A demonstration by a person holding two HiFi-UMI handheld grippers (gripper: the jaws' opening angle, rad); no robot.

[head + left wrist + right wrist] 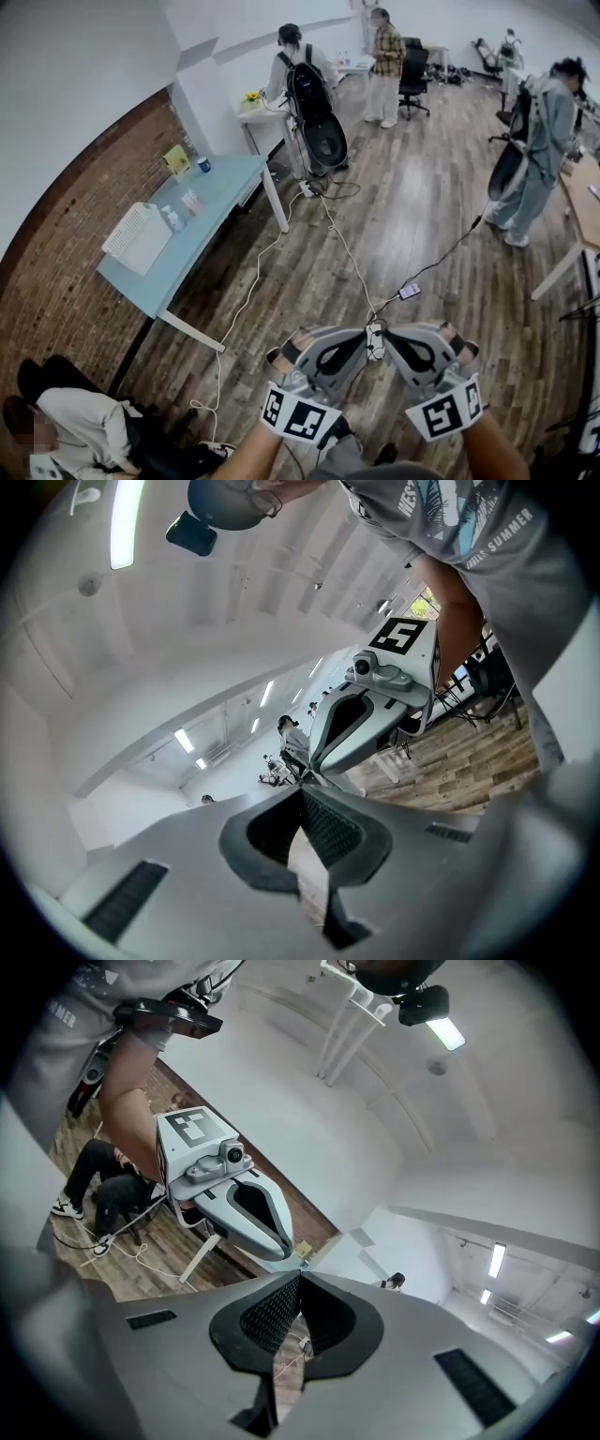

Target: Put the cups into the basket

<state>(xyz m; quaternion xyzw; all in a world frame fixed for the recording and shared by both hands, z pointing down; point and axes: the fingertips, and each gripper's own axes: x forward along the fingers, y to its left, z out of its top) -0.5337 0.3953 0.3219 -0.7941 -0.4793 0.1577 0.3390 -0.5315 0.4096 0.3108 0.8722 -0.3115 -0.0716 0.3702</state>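
Observation:
Far off at the left of the head view stands a light blue table point(228, 184). On it lie a white basket point(138, 237), a dark blue cup point(203, 164) and a few small pale cups point(192, 202) that are too small to make out. Both grippers are held low near the bottom edge, far from the table, tips pointing at each other. My left gripper point(362, 336) point(302, 789) is shut with nothing in it. My right gripper point(388, 336) point(298, 1277) is shut and empty too. Each gripper view shows the other gripper and the ceiling.
Cables point(349, 258) run over the wooden floor between me and the table. A person sits on the floor point(84, 427) at the lower left by the brick wall. Others stand at the back point(309, 89) and at the right point(544, 141). A second table edge point(586, 202) is at the right.

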